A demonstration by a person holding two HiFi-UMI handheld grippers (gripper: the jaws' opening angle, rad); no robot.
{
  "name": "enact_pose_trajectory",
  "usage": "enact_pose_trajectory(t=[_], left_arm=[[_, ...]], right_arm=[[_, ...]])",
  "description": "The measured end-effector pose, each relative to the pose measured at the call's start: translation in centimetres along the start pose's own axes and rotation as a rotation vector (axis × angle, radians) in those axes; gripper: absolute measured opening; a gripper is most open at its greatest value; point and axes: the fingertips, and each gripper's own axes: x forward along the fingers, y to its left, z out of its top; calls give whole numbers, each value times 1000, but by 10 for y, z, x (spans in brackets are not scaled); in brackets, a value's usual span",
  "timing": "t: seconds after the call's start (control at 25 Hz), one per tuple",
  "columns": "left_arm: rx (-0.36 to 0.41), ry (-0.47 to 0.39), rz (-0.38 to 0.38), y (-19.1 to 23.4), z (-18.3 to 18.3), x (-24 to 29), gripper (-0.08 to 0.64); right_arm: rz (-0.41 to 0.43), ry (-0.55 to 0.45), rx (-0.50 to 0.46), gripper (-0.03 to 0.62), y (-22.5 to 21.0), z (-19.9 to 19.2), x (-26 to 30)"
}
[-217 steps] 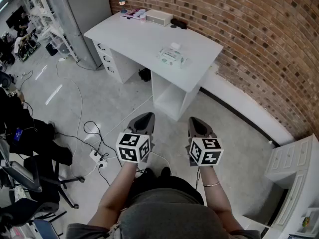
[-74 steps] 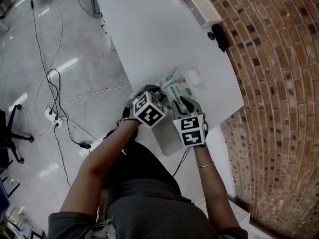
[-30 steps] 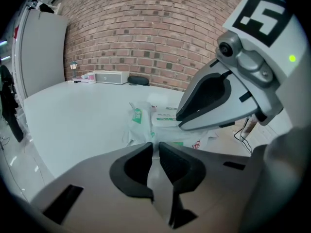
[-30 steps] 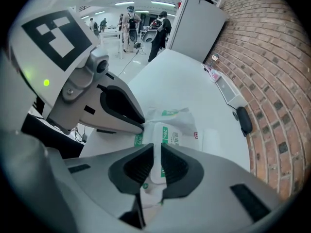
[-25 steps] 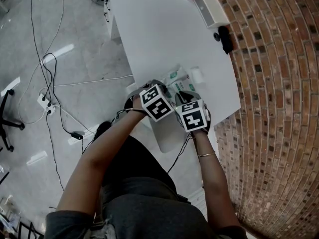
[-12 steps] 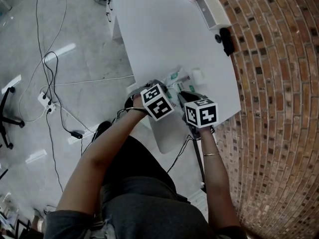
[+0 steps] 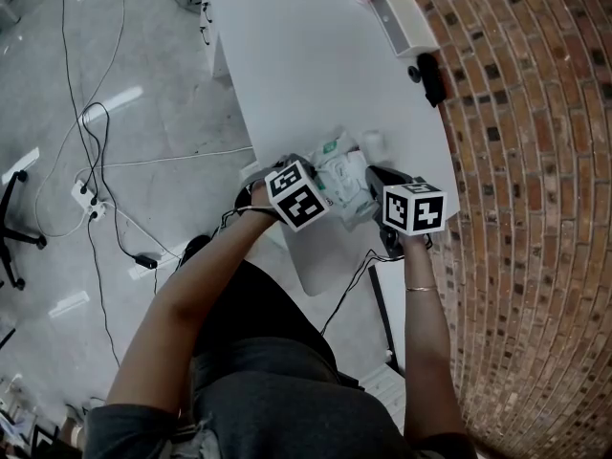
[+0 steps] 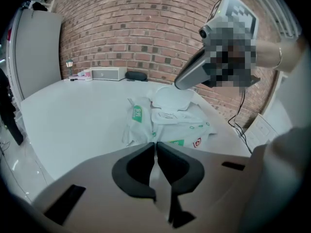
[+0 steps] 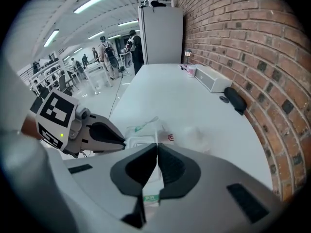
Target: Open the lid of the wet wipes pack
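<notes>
The white and green wet wipes pack (image 7: 344, 185) lies at the near corner of the white table (image 7: 306, 75). My left gripper (image 8: 156, 147) is shut on the pack's crimped near end and keeps still. In the left gripper view the white lid (image 8: 171, 99) stands raised above the pack's top (image 8: 170, 118), with the tip of my right gripper (image 8: 179, 85) at its upper edge. The right gripper (image 9: 157, 147) has just been closing; its pads meet on a thin white edge, apparently the lid. It reaches in from the right (image 7: 375, 172), across from the left gripper (image 9: 121, 141).
A small white lump (image 7: 371, 144) lies just beyond the pack. A white box (image 7: 404, 19) and a black object (image 7: 430, 76) sit along the brick wall (image 7: 535, 161). The table's edge is right below the grippers. Cables (image 7: 96, 151) trail on the floor; people (image 9: 104, 52) stand far off.
The right gripper swung out to the right, away from the left one, rose and rolled. The pack's top now looks lifted and larger. The left gripper held its place.
</notes>
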Motion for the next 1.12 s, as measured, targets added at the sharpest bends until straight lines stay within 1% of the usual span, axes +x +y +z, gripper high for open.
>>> enact_pose_trajectory(t=[0.12, 0.44, 0.76, 1.12], left_arm=[[0, 1, 3, 0, -1, 0, 37], [-6, -4, 5, 0, 0, 0, 37], [-7, -5, 8, 0, 0, 1, 37], [-10, -6, 9, 0, 0, 1, 37]], right_arm=[[-15, 5, -6, 14, -6, 2, 3], [-25, -1, 41, 18, -27, 6, 9], [-13, -1, 100, 25, -40, 3, 18], [-28, 20, 103, 32, -51, 0, 30]])
